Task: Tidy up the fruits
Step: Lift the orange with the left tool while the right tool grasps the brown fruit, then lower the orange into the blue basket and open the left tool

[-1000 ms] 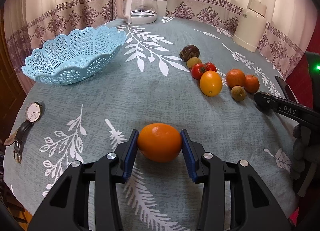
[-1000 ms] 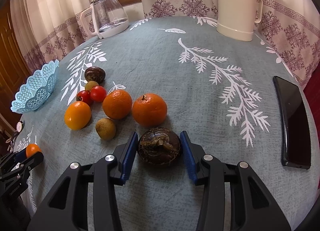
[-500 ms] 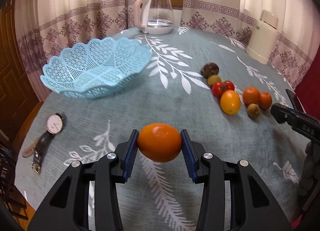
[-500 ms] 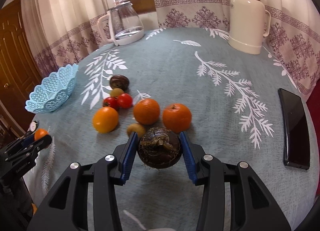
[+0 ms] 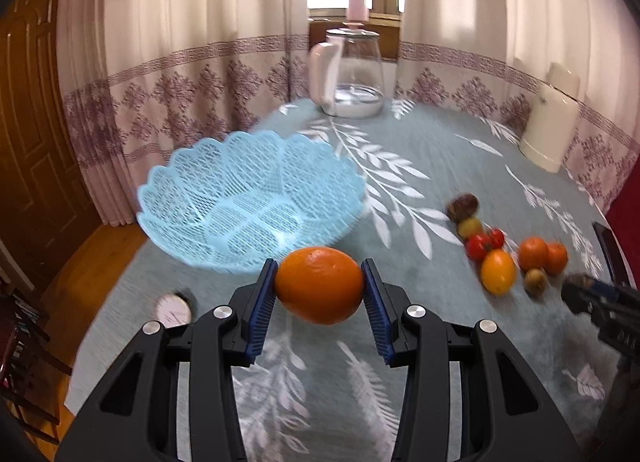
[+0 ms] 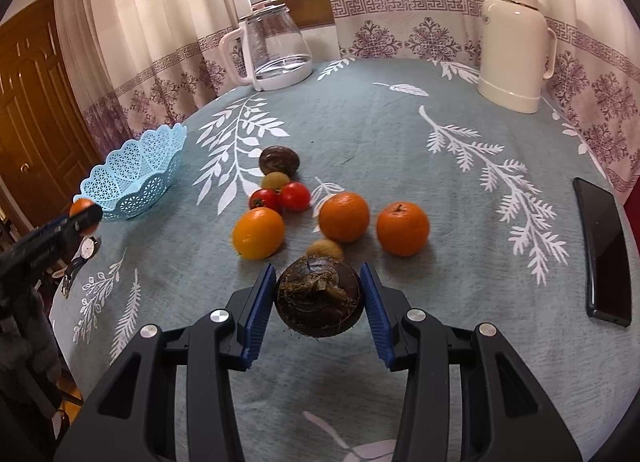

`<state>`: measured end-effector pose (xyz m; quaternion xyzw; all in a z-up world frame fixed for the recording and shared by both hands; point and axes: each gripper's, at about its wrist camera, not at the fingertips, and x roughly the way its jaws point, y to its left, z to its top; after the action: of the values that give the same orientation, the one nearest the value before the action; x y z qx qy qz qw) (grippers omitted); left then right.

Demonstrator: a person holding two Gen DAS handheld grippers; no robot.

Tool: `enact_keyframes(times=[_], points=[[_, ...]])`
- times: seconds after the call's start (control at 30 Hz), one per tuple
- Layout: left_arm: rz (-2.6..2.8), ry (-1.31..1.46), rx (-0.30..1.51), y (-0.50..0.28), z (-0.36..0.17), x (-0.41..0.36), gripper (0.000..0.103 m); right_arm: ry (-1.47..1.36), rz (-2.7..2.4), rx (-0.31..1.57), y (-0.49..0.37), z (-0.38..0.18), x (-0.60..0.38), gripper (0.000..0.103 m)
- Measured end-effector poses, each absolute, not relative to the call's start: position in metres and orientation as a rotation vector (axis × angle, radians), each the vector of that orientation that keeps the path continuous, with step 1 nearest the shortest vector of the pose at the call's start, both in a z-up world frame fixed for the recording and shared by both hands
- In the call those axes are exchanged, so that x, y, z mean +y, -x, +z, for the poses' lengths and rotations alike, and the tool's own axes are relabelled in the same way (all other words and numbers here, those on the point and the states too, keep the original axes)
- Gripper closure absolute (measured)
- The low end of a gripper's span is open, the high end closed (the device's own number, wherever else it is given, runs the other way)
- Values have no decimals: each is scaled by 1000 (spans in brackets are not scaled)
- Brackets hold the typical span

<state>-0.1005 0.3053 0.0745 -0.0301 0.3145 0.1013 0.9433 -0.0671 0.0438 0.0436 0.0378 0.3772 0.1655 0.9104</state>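
Sitting between left gripper (image 5: 319, 286) jaws (both pads touching): orange (image 5: 319, 284).

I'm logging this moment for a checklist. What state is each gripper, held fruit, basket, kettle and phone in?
left gripper: shut on the orange, lifted
right gripper: shut on the dark brown fruit, lifted
blue basket: upright, empty
glass kettle: upright, lid on, almost empty
phone: lying flat, screen dark

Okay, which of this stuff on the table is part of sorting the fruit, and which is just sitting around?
For the job: orange in left gripper, brown fruit in right gripper, blue basket, loose fruit pile.
Lying about: glass kettle, thermos, phone, watch.
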Motion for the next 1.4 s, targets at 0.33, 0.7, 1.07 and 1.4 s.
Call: enact_keyframes(times=[0.33,0.7,1.07,1.4], points=[[270,57,621,86,77,339,59,-121,377,759,66,52,72,59],[314,57,621,72,71,368,59,-79,428,748,56,65,120,59],[338,84,628,65,64,393,59,-31,503,727,41,79,179,59],[324,114,623,65,64,399,59,-14,542,708,14,88,231,59]])
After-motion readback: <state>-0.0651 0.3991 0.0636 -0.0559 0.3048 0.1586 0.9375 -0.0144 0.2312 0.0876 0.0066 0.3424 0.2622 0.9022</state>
